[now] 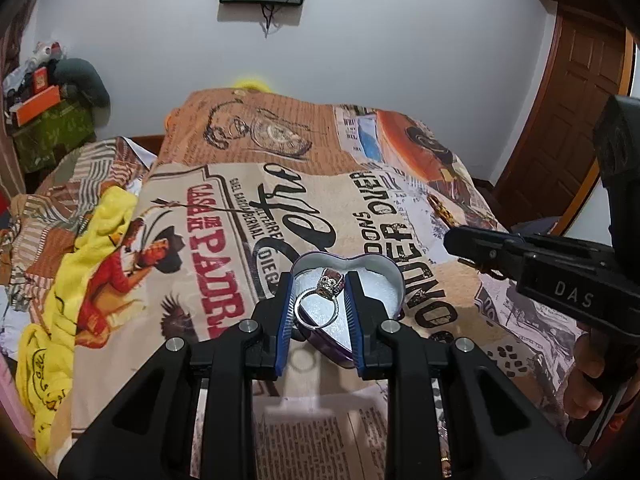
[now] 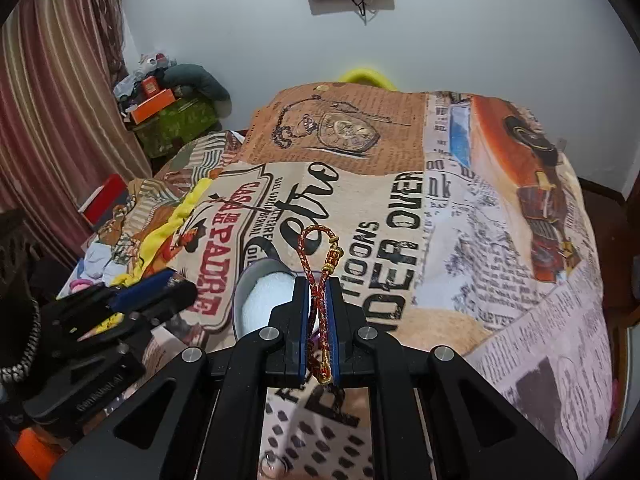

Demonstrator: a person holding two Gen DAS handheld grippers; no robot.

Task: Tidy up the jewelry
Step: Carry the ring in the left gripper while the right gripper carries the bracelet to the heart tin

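Observation:
My left gripper [image 1: 320, 280] is shut on a silver ring [image 1: 320, 304] with a pink stone, held just over an open heart-shaped tin [image 1: 390, 276] with white padding. The tin sits on the printed bedspread [image 1: 224, 216]. My right gripper [image 2: 318, 280] is shut on a red and gold braided bracelet [image 2: 316, 248], whose loop sticks up beyond the fingertips. The tin [image 2: 256, 292] lies just left of and below the right gripper. The right gripper [image 1: 472, 240] shows in the left wrist view at the right, and the left gripper [image 2: 152, 292] shows in the right wrist view at the left.
A yellow cloth [image 1: 92, 248] lies crumpled on the bed's left side. A cluttered green box [image 2: 176, 120] stands by the far wall beside a striped curtain [image 2: 52, 120]. A wooden door [image 1: 568, 120] is at the right. A small ring [image 2: 276, 466] lies on the bedspread near me.

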